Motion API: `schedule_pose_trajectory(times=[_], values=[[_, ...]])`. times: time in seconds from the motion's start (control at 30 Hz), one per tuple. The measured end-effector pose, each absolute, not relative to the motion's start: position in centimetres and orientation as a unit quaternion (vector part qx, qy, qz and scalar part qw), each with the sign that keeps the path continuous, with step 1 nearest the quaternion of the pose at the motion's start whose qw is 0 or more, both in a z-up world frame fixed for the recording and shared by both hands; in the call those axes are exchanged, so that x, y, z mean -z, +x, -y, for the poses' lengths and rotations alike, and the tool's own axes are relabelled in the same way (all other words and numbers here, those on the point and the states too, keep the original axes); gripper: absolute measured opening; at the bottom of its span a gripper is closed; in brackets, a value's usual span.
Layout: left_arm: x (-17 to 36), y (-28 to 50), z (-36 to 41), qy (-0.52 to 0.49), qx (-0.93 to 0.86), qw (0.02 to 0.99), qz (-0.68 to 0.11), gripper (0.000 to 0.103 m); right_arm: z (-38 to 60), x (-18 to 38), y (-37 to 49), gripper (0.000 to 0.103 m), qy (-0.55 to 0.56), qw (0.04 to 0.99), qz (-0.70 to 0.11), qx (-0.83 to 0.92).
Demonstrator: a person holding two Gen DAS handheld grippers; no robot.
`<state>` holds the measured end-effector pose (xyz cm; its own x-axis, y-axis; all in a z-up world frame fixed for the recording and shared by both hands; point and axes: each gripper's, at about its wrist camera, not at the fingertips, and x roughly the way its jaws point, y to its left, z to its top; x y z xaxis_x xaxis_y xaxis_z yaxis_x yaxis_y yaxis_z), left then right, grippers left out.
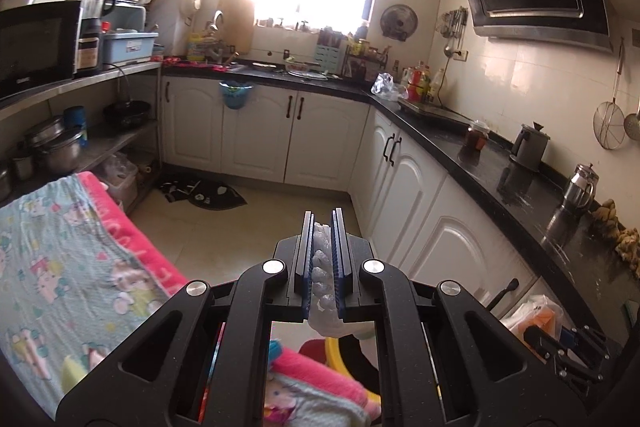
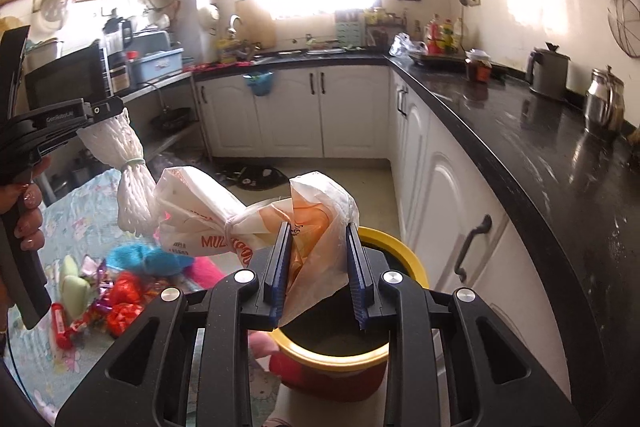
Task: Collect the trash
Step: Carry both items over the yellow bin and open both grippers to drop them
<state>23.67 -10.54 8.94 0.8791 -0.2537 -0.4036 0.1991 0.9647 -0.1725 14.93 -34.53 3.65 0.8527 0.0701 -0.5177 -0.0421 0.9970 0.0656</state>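
A: L to R, quick. Left gripper [image 2: 105,109]?
B: Jaws pressed together on the white foam net [image 2: 130,163], 1 of them. It hangs down, long axis near vertical, over the table [image 2: 60,227] at left.
A: Right gripper [image 2: 320,269]?
B: Pinching 1 crumpled plastic bag [image 2: 256,219]. The bag trails left, towards the net.
A: Bin?
B: 1 yellow-rimmed bin [image 2: 404,247], straight below and just beyond the right jaws. Right hand's nearer; I'd guess its bag drops first.
A: Left over?
B: Wrapper pile [image 2: 116,295] on the table, near left. Can't count it.
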Motion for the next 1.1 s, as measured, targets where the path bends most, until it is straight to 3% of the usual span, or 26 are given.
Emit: schedule_pose_trajectory(times=[0.57,0.73,0.9,1.1], values=[[-2.9,30.3,19.2,-0.023,0.128,0.957,-0.259,0.005,37.9,3.8,20.3,0.026,-0.021,0.935,-0.348,0.058],[-1.0,31.7,20.7,-0.025,0.129,0.951,-0.280,0.005,38.5,5.5,21.3,0.031,-0.010,0.930,-0.364,0.057],[0.1,32.8,21.5,-0.034,0.133,0.945,-0.298,0.019,38.6,6.7,22.5,0.036,0.000,0.927,-0.372,0.043],[1.2,33.0,22.1,-0.035,0.144,0.938,-0.312,0.047,38.8,6.8,22.4,0.050,0.008,0.928,-0.370,0.044]])
